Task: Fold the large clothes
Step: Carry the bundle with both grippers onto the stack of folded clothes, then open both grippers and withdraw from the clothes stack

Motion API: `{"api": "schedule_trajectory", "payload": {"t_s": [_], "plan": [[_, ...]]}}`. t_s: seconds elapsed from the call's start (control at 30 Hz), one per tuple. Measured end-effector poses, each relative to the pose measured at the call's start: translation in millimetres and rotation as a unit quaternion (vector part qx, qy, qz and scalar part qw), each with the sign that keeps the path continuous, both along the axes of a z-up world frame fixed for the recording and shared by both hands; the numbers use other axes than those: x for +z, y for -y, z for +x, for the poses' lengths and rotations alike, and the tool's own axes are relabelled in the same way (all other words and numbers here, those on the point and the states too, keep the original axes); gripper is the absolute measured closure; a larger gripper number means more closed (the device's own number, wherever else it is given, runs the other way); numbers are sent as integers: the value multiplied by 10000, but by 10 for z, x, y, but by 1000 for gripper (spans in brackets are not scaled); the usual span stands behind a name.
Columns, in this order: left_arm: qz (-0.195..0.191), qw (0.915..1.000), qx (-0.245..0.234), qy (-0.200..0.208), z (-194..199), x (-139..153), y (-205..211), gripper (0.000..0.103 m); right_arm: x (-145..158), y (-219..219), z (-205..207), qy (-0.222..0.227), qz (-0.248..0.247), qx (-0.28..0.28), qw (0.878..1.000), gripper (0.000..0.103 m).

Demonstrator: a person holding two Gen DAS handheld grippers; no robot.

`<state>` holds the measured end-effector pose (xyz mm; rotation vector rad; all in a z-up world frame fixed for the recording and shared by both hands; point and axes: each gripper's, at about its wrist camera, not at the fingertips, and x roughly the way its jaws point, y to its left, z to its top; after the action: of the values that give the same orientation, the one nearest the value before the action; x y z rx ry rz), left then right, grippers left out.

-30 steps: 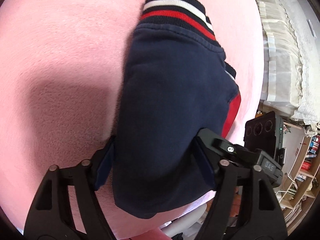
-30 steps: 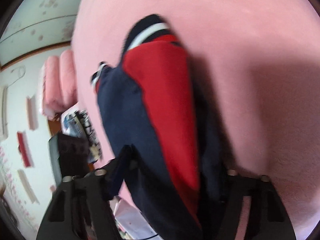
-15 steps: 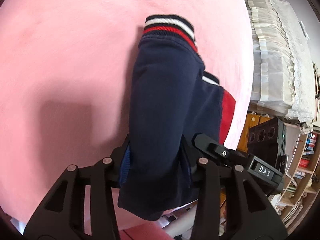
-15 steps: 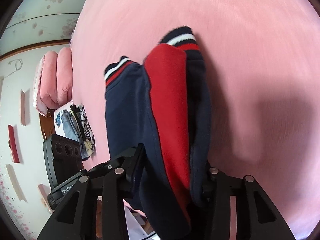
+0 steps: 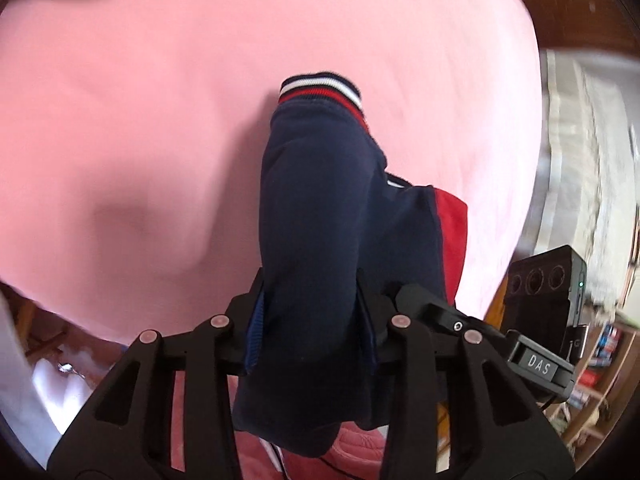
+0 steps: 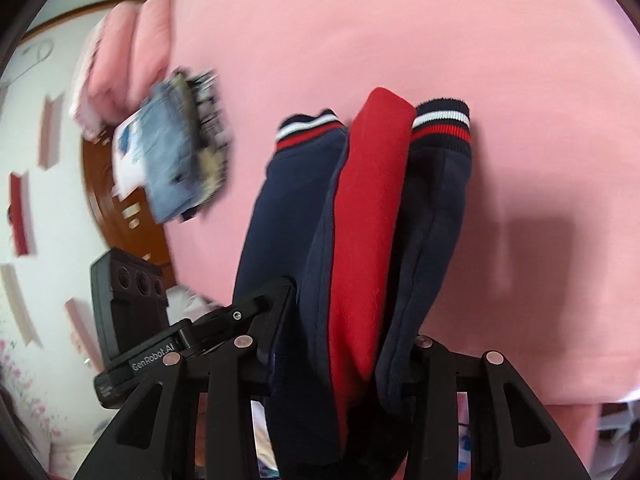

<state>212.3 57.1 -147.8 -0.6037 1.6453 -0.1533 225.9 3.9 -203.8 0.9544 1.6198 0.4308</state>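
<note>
**Folded garment gripped at both ends, carried above the bed**

Step in hand, as I read it: transport or repositioning of an already bundled garment, not a fresh fold. The navy-and-red garment point(image 5: 316, 208) hangs doubled between both grippers above the pink bed point(image 5: 160, 100); striped cuffs point(image 6: 440, 120) dangle at the far end, apparently clear of the cover.

Left gripper point(image 5: 310, 320): jaws partly closed, just been closing, pads pressed on a thick navy bundle. Right gripper point(image 6: 340, 344): same, jaws have just been narrowing, clamped on layered navy and red cloth.

Next move, judged: lower the bundle flat onto the bed or onto the stack of folded clothes point(image 6: 176, 148), keep both ends level so the layers don't slide apart, then release both together. Risk: thick cloth slipping out of a partial grip.

View differences:
- Right wrist view shows the folded stack at the bed edge, pink pillows point(image 6: 124, 60), both cuffs side by side and the broad red panel point(image 6: 372, 208).
- Left wrist view shows mostly the navy side, one cuff, only a red sliver, plus white lace curtain point(image 5: 580, 160) and shelves point(image 5: 600, 360) beyond the bed.
- Each view catches the other gripper's body point(image 5: 544, 292) beside the cloth.
</note>
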Motion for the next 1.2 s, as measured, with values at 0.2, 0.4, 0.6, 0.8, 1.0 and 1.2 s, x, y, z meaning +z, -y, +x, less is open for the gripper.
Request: {"api": "schedule_trajectory", "payload": {"t_s": [0.2,0.4,0.6,0.8,1.0,1.2], "plan": [[410,9926,529,1009,305,928,-1011,68,621,-1424,847,1088,655,521,9905,65],[984,9715,420,2116,980,1795,-1816,68,1133,-2481,1647,2310,991,534,9664,66],[1531,9479,-53,2793,1850,1915,-2470,68,1024,-3248,2339,3299,982,-5,9389,66],[2201,9457,-460,2348,2425,966,-2354,69,83,-3857,2738,2926,316,-186,9555,66],[2281,9345,-432,2699,2012,346,-2465,66,-241,-3915,2592,2765,-99,297,9605,47],[2975,9093,188,2903,1556,500,-2276,59,-86,-3513,2199,3033,-746,507,9486,22]]}}
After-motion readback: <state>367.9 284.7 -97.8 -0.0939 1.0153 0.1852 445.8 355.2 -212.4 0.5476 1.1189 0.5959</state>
